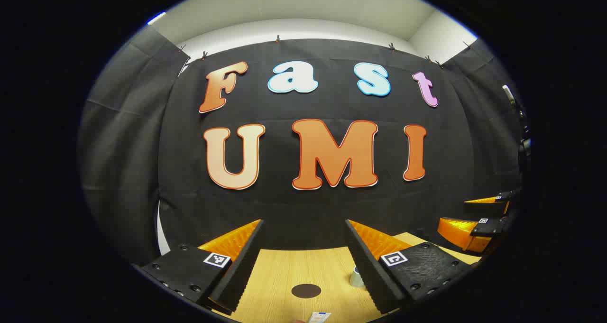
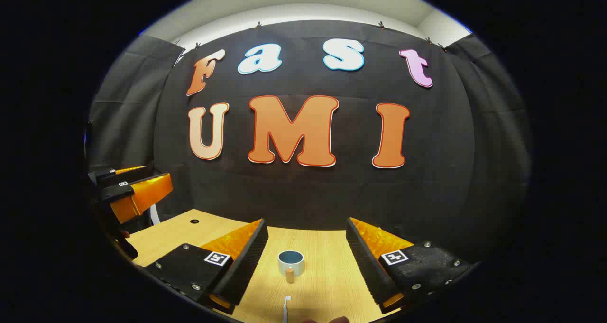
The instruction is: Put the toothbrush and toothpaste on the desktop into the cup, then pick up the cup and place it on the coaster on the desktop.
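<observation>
Nothing is done yet; cup (image 2: 290, 262) stands empty, toothbrush (image 2: 285, 309) lies before it; coaster (image 1: 306, 290) is bare; left gripper (image 1: 303, 261) and right gripper (image 2: 306, 261) are held wide apart, gripping nothing.

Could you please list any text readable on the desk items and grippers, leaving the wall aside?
None can be read.
Markers on the left hand-held gripper and right hand-held gripper: coded squares, no words.
Toothpaste: print too small to read.
Cup, toothbrush, coaster: no text visible.

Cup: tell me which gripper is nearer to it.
Right. The cup stands straight ahead between the right gripper fingers; for the left gripper it sits off to the side, behind a finger.
</observation>
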`<state>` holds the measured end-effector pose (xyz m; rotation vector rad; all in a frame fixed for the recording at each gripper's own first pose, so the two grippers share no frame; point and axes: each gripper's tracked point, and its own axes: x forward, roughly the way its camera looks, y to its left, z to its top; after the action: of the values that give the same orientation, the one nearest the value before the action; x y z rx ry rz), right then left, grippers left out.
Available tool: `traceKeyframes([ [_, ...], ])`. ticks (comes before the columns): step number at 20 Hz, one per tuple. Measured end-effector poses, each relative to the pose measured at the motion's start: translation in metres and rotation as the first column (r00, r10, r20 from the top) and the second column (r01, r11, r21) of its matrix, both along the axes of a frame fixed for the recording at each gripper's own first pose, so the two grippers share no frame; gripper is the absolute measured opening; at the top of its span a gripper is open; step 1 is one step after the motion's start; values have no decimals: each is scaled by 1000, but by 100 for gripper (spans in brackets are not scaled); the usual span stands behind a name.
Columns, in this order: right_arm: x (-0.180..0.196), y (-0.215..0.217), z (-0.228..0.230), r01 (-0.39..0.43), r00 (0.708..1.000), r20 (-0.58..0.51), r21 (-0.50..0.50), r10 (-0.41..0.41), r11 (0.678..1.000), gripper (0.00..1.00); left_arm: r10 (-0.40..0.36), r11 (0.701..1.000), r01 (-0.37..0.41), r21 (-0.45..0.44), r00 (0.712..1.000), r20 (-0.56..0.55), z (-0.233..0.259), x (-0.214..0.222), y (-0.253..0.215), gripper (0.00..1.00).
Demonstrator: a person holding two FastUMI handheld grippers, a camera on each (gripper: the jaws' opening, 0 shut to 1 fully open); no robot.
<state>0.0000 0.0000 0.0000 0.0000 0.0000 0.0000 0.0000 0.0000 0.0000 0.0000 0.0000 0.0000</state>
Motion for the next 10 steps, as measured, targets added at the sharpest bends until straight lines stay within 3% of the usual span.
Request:
traceKeyframes([
  [10,7,6,-11,-54,998,-42,-20,53,998,99,4,1000,-4,16,1000,-3,4,2,-10,99],
])
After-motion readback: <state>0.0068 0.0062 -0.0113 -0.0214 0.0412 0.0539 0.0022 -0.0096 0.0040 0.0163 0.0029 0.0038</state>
